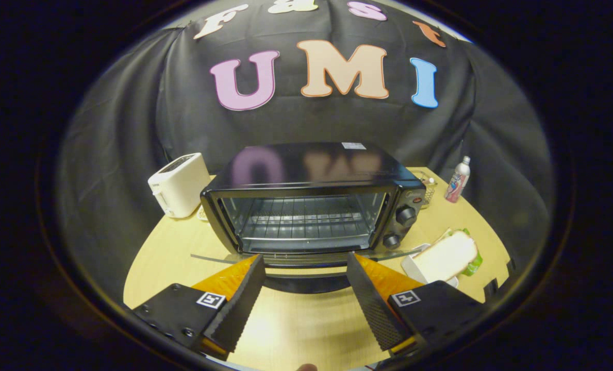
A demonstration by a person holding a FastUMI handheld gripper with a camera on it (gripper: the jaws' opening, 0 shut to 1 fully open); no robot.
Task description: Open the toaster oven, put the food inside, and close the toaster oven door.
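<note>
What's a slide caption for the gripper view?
Open gripper faces opened toaster oven; sandwich waits beside it.

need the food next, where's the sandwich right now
In the gripper view the sandwich lies on a white plate on the table, right of the open toaster oven, just beyond the open gripper.

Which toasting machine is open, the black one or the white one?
The black toaster oven: its glass door lies folded down ahead of the open gripper. The white slot toaster beside it has no door.

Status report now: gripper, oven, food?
Gripper open, empty, just before the lowered glass door. Black toaster oven open, wire rack bare. White bread sandwich waiting on white plate at right. Path unobstructed.
</note>
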